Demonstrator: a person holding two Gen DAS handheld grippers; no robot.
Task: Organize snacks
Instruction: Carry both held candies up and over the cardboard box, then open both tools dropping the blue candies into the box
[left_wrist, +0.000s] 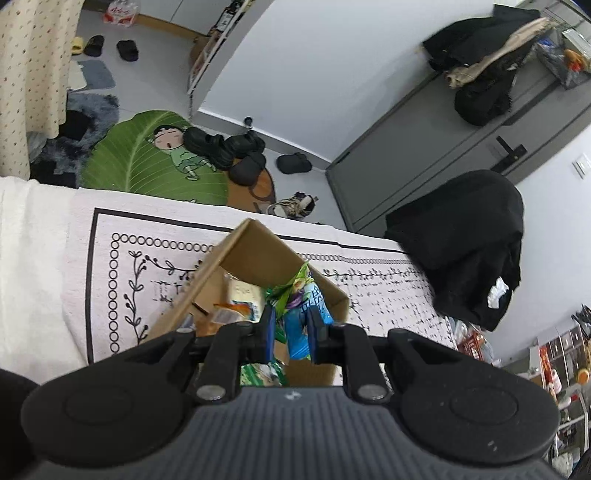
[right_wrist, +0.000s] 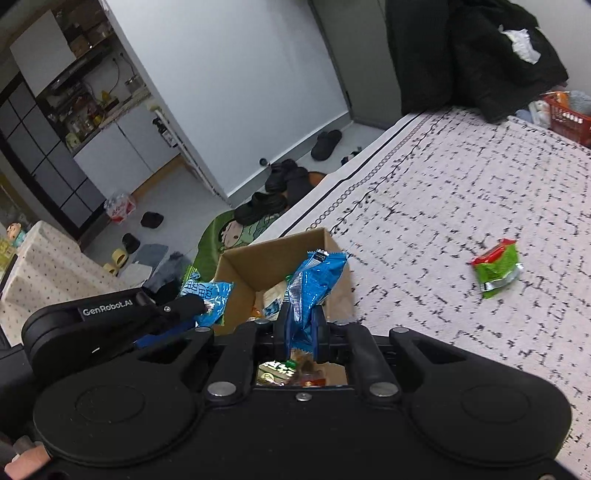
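An open cardboard box (left_wrist: 258, 258) sits on the patterned white cloth and holds several snack packets (left_wrist: 240, 299). My left gripper (left_wrist: 290, 325) is shut on a blue and green snack packet (left_wrist: 303, 306), held above the box. In the right wrist view the same box (right_wrist: 273, 254) lies just ahead. My right gripper (right_wrist: 301, 325) is shut on a blue snack packet (right_wrist: 314, 284) over the box's near side. The left gripper (right_wrist: 192, 306) with its blue packet (right_wrist: 210, 295) shows at the left there. A green and red snack packet (right_wrist: 498, 267) lies loose on the cloth to the right.
The cloth-covered table (left_wrist: 110, 266) ends at a far edge, with the floor, a green leaf mat (left_wrist: 147, 155) and shoes (left_wrist: 221, 147) beyond. A black jacket (left_wrist: 465, 243) hangs over a chair at the table's right. A red basket (right_wrist: 569, 118) stands at the far right.
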